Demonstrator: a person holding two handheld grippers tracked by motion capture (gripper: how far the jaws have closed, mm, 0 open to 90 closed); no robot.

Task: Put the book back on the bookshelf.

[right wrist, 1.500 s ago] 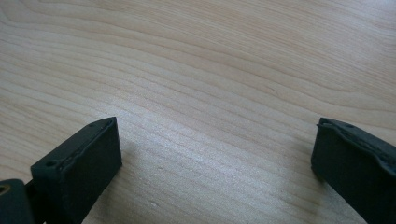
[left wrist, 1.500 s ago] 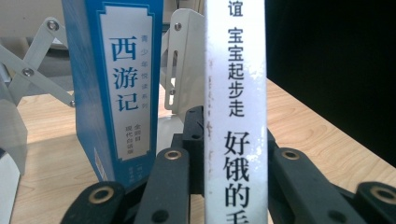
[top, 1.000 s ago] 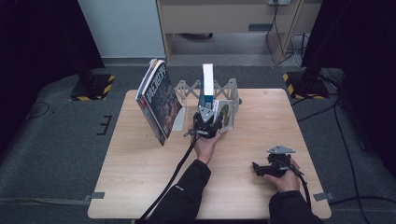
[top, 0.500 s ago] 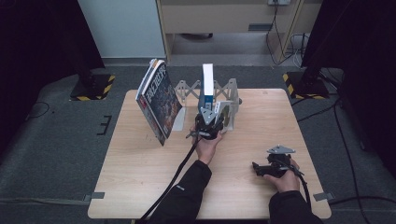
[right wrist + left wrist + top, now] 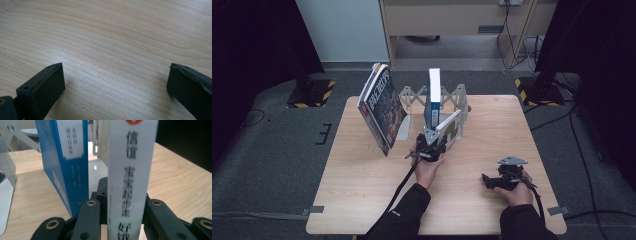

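My left gripper (image 5: 430, 146) is shut on a white-spined book (image 5: 450, 127), which tilts just in front of the metal book rack (image 5: 460, 98). In the left gripper view the white spine (image 5: 132, 170) with black characters stands between the two black jaws of that gripper (image 5: 123, 205), both pressing its sides. A blue book (image 5: 434, 97) stands upright in the rack, to the left of the held one (image 5: 65, 162). My right gripper (image 5: 495, 181) rests low on the table at the near right, open, with bare wood between its jaws (image 5: 115, 82).
A large magazine-like book (image 5: 381, 109) leans at the rack's left end. The wooden table (image 5: 362, 200) has free room along its near side. A black cable (image 5: 399, 187) trails from the left gripper along the forearm. Dark floor surrounds the table.
The left hand has come a little toward the near side and down, bringing the white book with it. The right hand has kept still.
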